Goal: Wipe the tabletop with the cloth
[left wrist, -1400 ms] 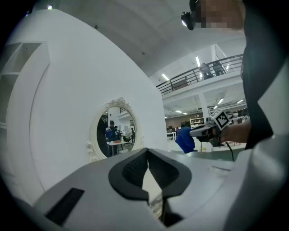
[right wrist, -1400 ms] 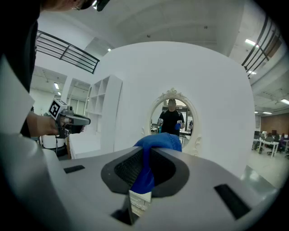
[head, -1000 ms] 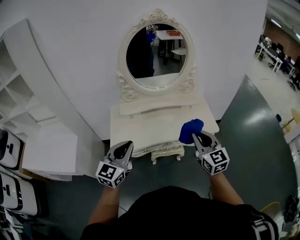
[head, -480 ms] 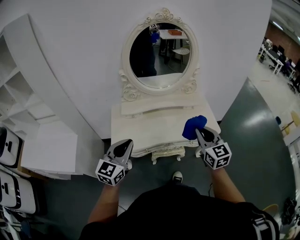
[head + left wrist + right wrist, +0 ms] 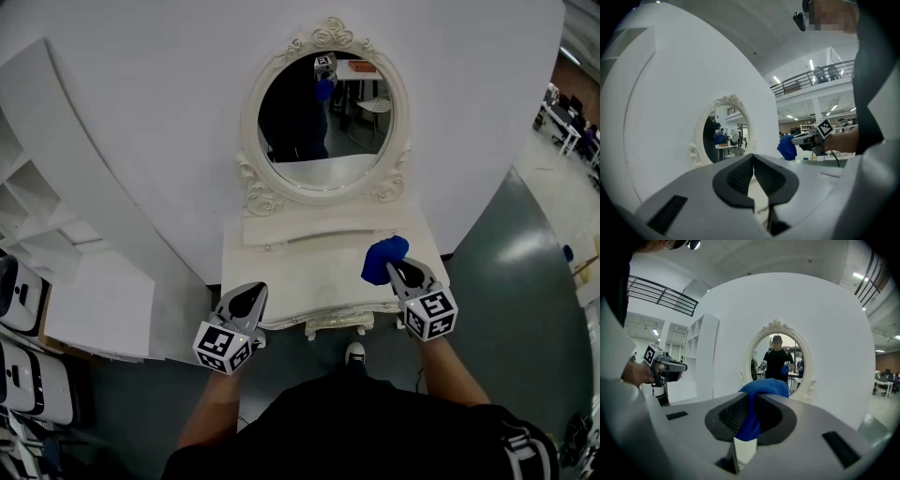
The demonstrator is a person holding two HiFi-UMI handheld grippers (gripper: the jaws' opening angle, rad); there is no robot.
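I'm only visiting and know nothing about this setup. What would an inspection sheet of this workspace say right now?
Surface: white tabletop of a dressing table, bare.
Job's things: blue cloth over the tabletop's right part; whether it touches cannot be told.
Clutter: nothing seen.
Grippers: right hand-held gripper shut on the cloth; left hand-held gripper shut and empty, at the front left edge.
Cables: thin dark cable hanging by the right wrist.
Surroundings: oval mirror behind the table, white shelving at left, dark floor.

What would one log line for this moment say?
right gripper: shut on blue cloth, over tabletop right side | left gripper: shut, empty, at front-left edge
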